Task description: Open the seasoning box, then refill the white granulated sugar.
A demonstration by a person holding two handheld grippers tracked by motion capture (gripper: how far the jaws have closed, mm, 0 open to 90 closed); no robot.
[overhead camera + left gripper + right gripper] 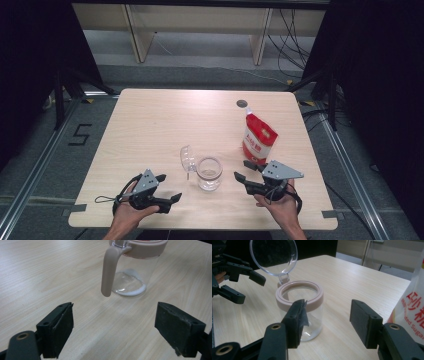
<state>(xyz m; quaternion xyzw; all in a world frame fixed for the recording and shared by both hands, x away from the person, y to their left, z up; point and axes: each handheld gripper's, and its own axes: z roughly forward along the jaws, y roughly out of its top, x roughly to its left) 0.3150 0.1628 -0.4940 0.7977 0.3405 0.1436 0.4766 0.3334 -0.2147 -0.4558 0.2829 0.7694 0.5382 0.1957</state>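
A clear glass jar [209,173] with a pink rim stands near the front middle of the wooden table [150,125]. Its clear round lid [187,157] is flipped up and back on its hinge. In the left gripper view, the jar [135,272] and its pink clasp [108,272] sit just beyond my left gripper [113,327], which is open and empty. My left gripper [170,187] lies left of the jar. My right gripper [241,170] is to the jar's right, open. Its jaws [328,320] hold nothing, and the jar [299,310] stands just past them. A red and white sugar bag [259,140] stands upright behind it.
A small dark round hole [242,103] sits near the table's far edge. Beyond the table are wooden shelf legs [137,40] and loose cables [295,35] on the floor. In the right gripper view, the sugar bag [412,310] is close on the right.
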